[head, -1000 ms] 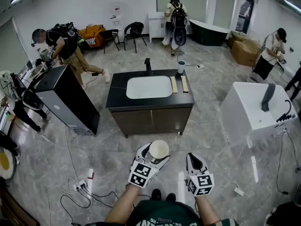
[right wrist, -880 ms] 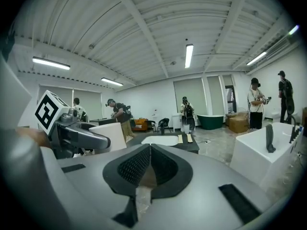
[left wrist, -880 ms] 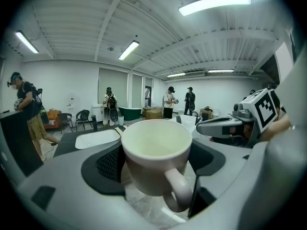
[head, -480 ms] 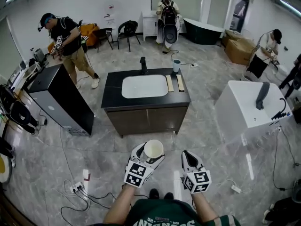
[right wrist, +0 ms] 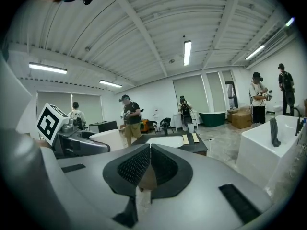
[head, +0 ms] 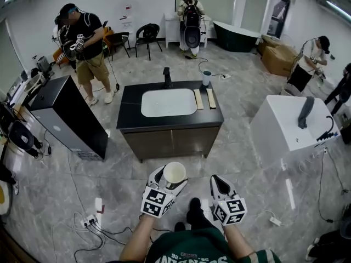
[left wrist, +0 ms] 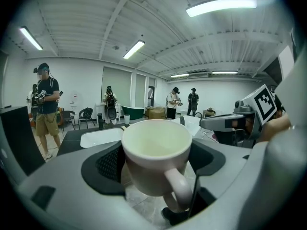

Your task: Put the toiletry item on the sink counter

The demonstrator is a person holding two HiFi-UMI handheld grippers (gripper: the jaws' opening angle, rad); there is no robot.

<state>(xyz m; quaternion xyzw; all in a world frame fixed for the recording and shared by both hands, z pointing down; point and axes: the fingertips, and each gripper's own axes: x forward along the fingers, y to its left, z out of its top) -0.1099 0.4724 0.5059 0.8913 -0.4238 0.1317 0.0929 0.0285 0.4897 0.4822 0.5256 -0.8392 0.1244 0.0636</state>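
A big workshop-like room with a grey tiled floor (head: pixel 263 201) lies under me. Straight ahead of both pairs of jaws, and well apart from them, stands a cabinet with a black sink counter (head: pixel 131 114) and a white basin (head: pixel 168 102) set into it.

The left gripper (head: pixel 171 178) is clamped on a white mug (head: pixel 175 172), one pad on each side of its wall and the mouth facing up. The right gripper (head: pixel 215 181) has its jaws pressed together with nothing between them.

I judge the mug to be glazed ceramic: stiff, fairly heavy for its size, slick against the pads, and likely to chip if set down hard. The hold across the body looks sound to me, and I would keep it there, not on the handle, and land the mug flat on its base.

The left gripper view shows what the head view cannot: the handle points back toward the gripper's body, below the rim, and the mug is empty. The head view alone gives me the layout of the counter: a faucet (head: pixel 166 75) behind the basin, a small cup (head: pixel 206 78) at the far right corner, and two pale strips (head: pixel 198 98) just beside the basin. The bare black area left of the basin looks like the easiest landing spot.
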